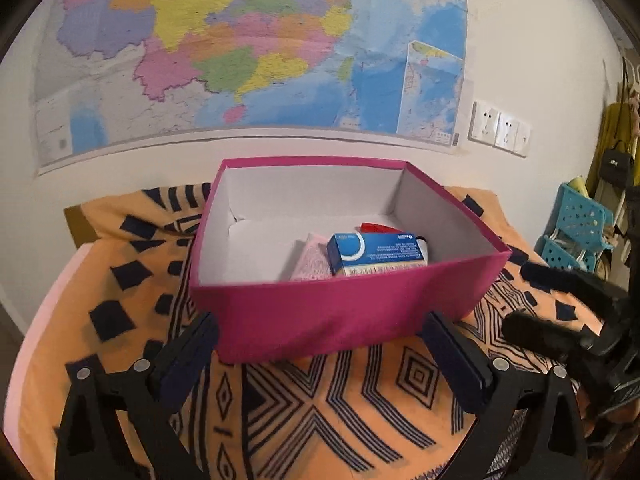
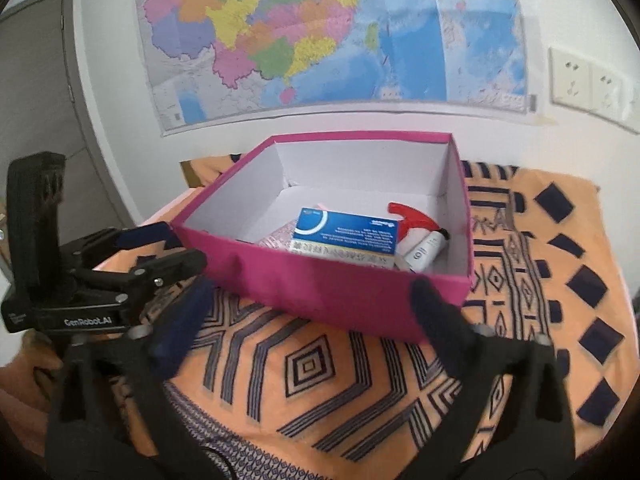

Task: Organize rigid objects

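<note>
A magenta open box (image 1: 340, 312) (image 2: 320, 292) stands on an orange patterned cloth. Inside lie a blue and white carton (image 1: 372, 252) (image 2: 348, 236), a pink packet (image 1: 312, 260) (image 2: 280, 236) and a white spray bottle with a red trigger (image 2: 416, 236) (image 1: 380, 227). My left gripper (image 1: 320, 344) is open and empty, its fingers just short of the box's near wall. My right gripper (image 2: 312, 308) is open and empty in front of the box. The left gripper also shows at the left of the right wrist view (image 2: 160, 248), and the right gripper at the right of the left wrist view (image 1: 532, 300).
The cloth (image 1: 320, 408) (image 2: 320, 380) covers a table against a white wall with a large map (image 1: 248, 48). Wall sockets (image 1: 500, 128) sit to the right. Blue perforated baskets (image 1: 576, 228) and hanging clothes stand at far right. A grey door (image 2: 36, 100) is at left.
</note>
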`<state>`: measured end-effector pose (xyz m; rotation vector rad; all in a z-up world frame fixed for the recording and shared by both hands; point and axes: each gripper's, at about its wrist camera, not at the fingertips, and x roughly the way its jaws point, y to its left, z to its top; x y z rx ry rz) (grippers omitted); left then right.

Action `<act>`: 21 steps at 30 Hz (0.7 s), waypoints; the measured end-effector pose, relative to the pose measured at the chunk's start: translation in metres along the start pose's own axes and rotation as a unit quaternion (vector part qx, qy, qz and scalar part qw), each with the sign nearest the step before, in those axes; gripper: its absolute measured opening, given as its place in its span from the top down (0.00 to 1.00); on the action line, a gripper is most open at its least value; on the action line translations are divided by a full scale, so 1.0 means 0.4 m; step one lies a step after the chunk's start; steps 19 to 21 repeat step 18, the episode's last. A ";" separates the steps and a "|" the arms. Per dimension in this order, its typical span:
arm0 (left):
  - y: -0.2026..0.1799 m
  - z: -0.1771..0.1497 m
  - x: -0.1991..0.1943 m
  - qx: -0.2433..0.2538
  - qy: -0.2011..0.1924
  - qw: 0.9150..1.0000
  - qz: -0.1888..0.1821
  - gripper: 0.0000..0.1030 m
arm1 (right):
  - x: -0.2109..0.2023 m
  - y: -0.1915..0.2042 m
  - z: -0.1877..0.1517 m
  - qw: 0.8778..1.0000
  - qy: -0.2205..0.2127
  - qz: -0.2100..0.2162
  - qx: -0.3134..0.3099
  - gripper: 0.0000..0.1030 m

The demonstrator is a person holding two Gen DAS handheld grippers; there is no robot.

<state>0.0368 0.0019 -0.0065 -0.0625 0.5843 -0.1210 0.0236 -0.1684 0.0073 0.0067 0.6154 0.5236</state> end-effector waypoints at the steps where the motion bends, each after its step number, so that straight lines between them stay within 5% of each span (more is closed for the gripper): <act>1: 0.001 -0.006 -0.004 -0.001 0.002 1.000 0.005 0.00 | 0.003 0.008 -0.013 1.000 0.003 -0.003 -0.001 0.01; 21: 0.012 -0.082 -0.015 -0.035 0.039 0.996 0.069 0.00 | -0.010 0.034 -0.095 1.000 -0.001 -0.026 0.016 0.01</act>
